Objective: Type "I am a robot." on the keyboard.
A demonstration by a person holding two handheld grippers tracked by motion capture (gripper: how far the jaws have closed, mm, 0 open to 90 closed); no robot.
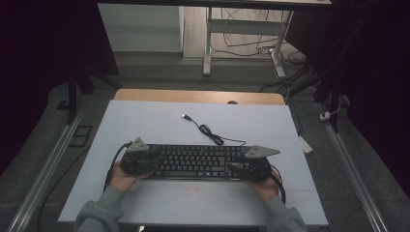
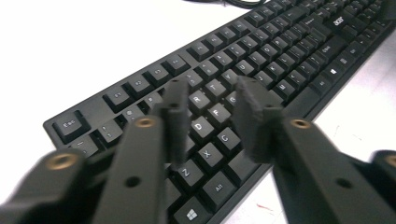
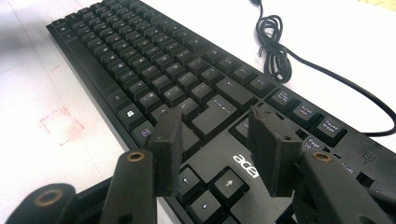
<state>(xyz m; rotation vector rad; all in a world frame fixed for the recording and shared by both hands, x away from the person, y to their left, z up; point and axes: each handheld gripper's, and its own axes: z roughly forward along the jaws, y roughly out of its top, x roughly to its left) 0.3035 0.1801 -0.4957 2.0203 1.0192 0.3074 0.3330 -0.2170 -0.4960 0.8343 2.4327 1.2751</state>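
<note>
1. Left tool (image 2: 208, 114) hovers over the keyboard's (image 1: 193, 162) left keys, jaws apart (nothing between them).
2. Right tool (image 3: 219, 140) hovers over its arrow keys, jaws apart.
3. Keyboard lies flat on the bench (image 1: 145, 125).

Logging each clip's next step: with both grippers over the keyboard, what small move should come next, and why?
Probably lower the left gripper onto the keys. Its jaws stand open above the D and F keys of the keyboard, apparently not yet touching; the right gripper likewise hovers open near the arrow keys.
</note>
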